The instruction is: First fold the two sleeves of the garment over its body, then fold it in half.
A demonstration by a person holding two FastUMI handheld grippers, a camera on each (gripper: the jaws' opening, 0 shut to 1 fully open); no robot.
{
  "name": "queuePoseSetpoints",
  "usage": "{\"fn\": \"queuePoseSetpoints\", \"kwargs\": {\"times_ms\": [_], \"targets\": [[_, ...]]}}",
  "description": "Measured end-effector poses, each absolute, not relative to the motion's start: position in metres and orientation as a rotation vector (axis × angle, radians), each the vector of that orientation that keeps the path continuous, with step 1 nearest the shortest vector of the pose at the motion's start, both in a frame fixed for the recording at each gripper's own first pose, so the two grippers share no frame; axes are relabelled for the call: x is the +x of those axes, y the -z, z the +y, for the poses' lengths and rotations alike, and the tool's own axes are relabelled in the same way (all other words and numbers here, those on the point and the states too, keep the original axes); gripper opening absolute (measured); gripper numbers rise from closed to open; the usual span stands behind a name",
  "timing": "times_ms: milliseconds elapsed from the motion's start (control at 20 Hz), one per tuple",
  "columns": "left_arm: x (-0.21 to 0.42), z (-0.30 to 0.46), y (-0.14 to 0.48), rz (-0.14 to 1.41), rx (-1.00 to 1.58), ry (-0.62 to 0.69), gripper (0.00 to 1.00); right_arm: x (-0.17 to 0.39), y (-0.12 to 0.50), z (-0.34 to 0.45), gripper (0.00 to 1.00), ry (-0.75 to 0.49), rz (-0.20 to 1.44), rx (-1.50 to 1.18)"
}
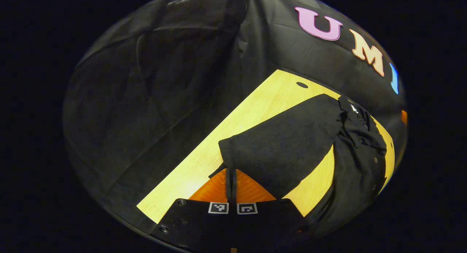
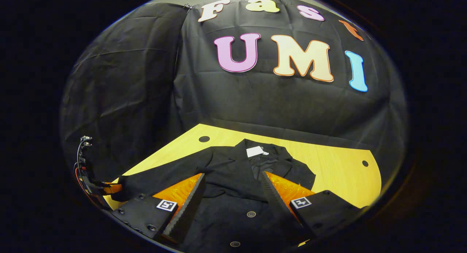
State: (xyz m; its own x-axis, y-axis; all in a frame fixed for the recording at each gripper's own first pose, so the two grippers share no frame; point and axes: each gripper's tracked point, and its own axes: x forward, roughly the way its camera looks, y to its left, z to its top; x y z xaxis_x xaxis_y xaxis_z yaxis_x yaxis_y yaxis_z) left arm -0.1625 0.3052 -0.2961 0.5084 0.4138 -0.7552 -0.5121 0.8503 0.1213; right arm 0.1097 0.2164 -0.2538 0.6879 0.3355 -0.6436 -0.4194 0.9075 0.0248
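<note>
Presently, item by item:
Bench: pale wood top, lower half of both views, with a dark round hole near its far left corner in the right gripper view and another hole at far right.
Garment: dark buttoned jacket lying on the bench, collar toward the wall, a white label at the neck; centre and lower centre of the right gripper view.
Sleeve: in the left gripper view, stretched from the lower centre toward the upper right, where it joins the bunched body of the garment at the right of the frame.
Left gripper: bottom centre of the left gripper view; fingers drawn together with the end of the sleeve pinched between them. It also appears at the far left edge of the right gripper view, at the sleeve's end.
Right gripper: bottom of the right gripper view; fingers spread wide over the front of the garment, holding nothing; whether the tips touch the cloth cannot be told.
Buttons: between the spread fingers, lower centre.
</note>
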Motion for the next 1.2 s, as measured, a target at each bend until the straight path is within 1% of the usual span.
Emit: {"fn": "queuePoseSetpoints", "kwargs": {"times_ms": [150, 300, 500, 850, 1200], "targets": [[-0.143, 0.301, 0.264, 0.821, -0.051, -0.515, 0.00, 0.109, 0.247, 0.213, 0.97, -0.425, 0.684, -0.107], [-0.096, 0.288, 0.244, 0.757, -0.013, -0.479, 0.00, 0.107, 0.242, 0.205, 0.97, -0.424, 0.669, -0.098], [-0.053, 0.274, 0.215, 0.685, 0.014, -0.433, 0.00, 0.101, 0.239, 0.182, 0.97, -0.400, 0.667, -0.079], [0.020, 0.210, 0.192, 0.609, 0.059, -0.281, 0.00, 0.090, 0.230, 0.120, 0.97, -0.313, 0.665, -0.018], [0.086, 0.133, 0.188, 0.559, 0.119, -0.121, 0.00, 0.073, 0.221, 0.055, 0.98, -0.228, 0.659, -0.003]]}}
